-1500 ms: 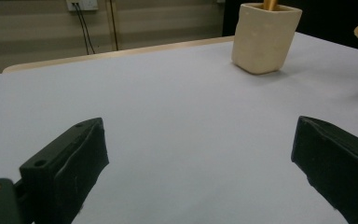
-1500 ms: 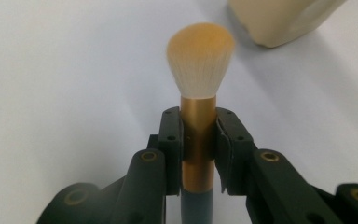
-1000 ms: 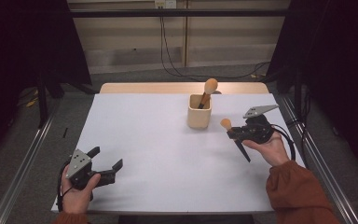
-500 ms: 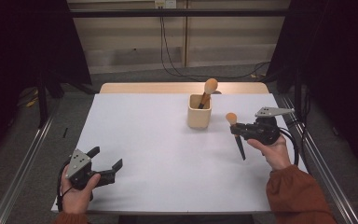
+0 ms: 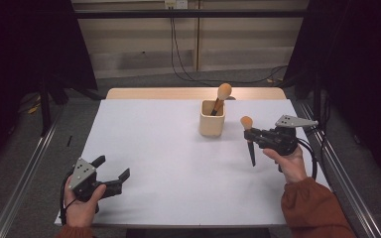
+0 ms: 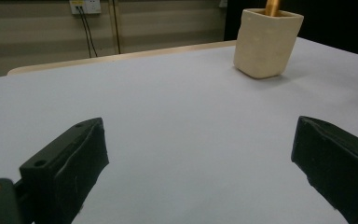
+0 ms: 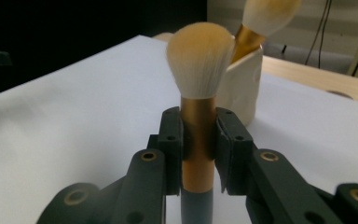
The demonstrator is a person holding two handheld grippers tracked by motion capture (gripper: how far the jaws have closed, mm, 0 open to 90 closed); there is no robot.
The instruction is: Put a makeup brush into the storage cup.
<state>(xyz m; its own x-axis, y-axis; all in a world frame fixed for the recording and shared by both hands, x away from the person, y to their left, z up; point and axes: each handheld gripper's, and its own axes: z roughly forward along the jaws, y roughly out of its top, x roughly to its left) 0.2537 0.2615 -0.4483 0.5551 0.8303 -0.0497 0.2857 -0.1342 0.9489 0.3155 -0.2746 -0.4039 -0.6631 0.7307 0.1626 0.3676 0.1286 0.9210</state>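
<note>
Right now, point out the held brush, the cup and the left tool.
held brush (image 7: 199,135), right gripper view, gold ferrule between the jaws
cup (image 5: 212,125), high view, front wall
left tool (image 5: 113,172), high view, gap between its fingertips

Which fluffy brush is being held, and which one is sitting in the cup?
The brush clamped upright in the right gripper is the held one, lifted above the table. The other brush leans inside the cream cup, touched by no gripper.

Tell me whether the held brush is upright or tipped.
Upright: the brush stands bristles-up in the right claw, handle pointing down toward the table.
</note>
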